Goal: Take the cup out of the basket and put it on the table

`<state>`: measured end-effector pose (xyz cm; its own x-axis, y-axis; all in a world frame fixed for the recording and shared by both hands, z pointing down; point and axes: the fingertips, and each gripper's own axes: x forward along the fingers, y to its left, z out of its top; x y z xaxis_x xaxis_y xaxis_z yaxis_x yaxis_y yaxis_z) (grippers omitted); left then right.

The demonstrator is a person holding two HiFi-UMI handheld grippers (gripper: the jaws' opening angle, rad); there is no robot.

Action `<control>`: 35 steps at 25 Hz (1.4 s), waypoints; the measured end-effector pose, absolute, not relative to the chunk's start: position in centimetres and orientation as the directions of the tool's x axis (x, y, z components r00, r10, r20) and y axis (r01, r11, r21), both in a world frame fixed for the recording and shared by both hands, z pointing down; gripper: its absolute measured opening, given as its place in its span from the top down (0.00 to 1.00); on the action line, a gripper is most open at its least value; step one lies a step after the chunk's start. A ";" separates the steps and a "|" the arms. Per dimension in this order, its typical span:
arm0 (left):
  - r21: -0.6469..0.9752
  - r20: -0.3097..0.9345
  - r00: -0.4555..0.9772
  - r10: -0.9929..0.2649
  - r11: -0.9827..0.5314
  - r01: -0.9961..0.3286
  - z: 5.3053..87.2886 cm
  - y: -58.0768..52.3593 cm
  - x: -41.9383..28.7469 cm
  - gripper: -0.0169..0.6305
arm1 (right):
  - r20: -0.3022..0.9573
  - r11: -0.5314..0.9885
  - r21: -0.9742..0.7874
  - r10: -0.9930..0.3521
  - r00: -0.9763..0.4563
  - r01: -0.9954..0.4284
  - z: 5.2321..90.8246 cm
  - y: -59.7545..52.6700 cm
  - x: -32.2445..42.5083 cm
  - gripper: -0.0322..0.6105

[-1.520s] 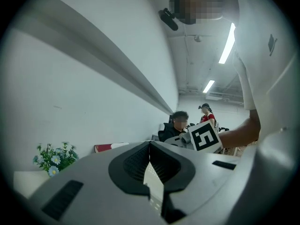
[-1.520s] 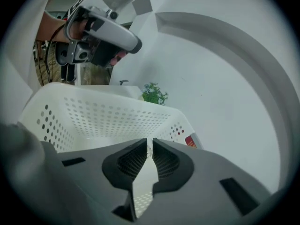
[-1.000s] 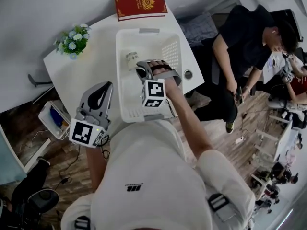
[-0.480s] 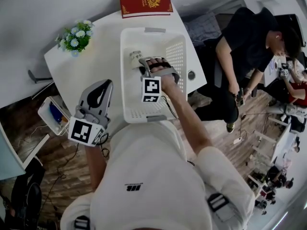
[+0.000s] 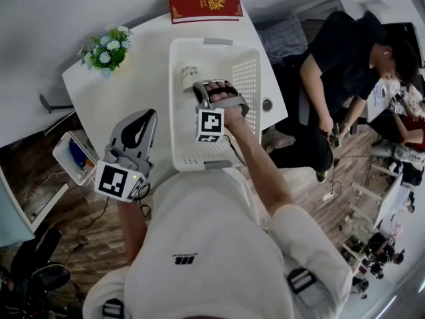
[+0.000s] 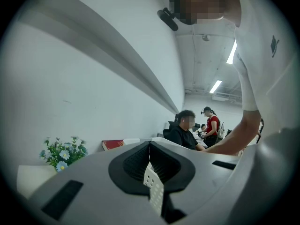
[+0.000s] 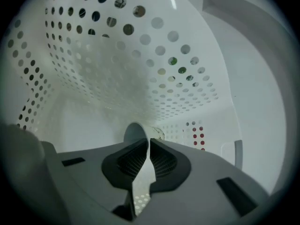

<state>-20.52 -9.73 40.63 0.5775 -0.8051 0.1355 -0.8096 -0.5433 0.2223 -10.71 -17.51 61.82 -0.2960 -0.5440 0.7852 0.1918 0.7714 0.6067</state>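
A small pale cup (image 5: 188, 77) lies on its side in the far left part of the white perforated basket (image 5: 174, 111) on the white table (image 5: 133, 85). My right gripper (image 5: 198, 90) reaches down into the basket, its tips at the cup. In the right gripper view the cup's open mouth (image 7: 133, 134) shows just behind the tips of the right gripper (image 7: 149, 142). Its jaws are closing, nearly together, with the cup's rim wall pinched between them. My left gripper (image 5: 143, 119) hovers over the table's near edge. In its own view the left gripper (image 6: 150, 145) is shut and empty.
A red book (image 5: 204, 2) lies at the table's far edge and a small bunch of flowers (image 5: 105, 50) stands at the far left. A person in black (image 5: 339, 65) sits right of the table. A white bin (image 5: 73, 158) sits below the table's left edge.
My right gripper has pushed a little further into the basket, up to the cup. The left gripper has stayed where it was.
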 end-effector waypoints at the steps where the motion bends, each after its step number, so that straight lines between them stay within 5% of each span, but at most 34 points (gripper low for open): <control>1: 0.222 0.135 0.579 -0.804 -0.545 -0.809 40.6 -9.8 -20.4 0.96 | 0.782 0.769 0.611 -0.548 -0.297 0.187 61.7 -17.6 -10.7 0.91; 18: 0.221 0.136 0.587 -0.798 -0.554 -0.803 40.5 -9.4 -19.8 0.96 | 0.809 0.805 0.570 -0.515 -0.284 0.162 62.3 -16.5 -9.7 0.92; 21: 0.223 0.138 0.586 -0.799 -0.551 -0.804 40.5 -9.4 -19.9 0.96 | 0.819 0.809 0.561 -0.512 -0.261 0.175 62.9 -16.5 -9.2 0.75; 25: 0.226 0.142 0.584 -0.800 -0.548 -0.805 40.7 -9.5 -20.0 0.96 | 0.814 0.789 0.577 -0.533 -0.230 0.213 64.0 -17.2 -8.4 0.68; 30: 0.228 0.148 0.580 -0.801 -0.543 -0.808 41.0 -9.5 -20.2 0.96 | 0.763 0.732 0.645 -0.604 -0.229 0.221 64.7 -19.0 -8.5 0.68; 32: 0.228 0.148 0.578 -0.802 -0.541 -0.809 41.0 -9.4 -20.3 0.96 | 0.738 0.713 0.672 -0.627 -0.248 0.198 64.3 -19.4 -8.8 0.84; 35: 0.227 0.147 0.576 -0.804 -0.540 -0.811 41.0 -9.4 -20.3 0.96 | 0.714 0.702 0.694 -0.643 -0.276 0.160 63.3 -19.9 -9.3 0.88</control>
<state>-20.33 -9.40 40.97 0.5762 -0.8039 0.1474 -0.8108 -0.5396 0.2267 -9.31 -19.86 63.33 -0.2756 -0.6433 0.7142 0.1604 0.7018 0.6941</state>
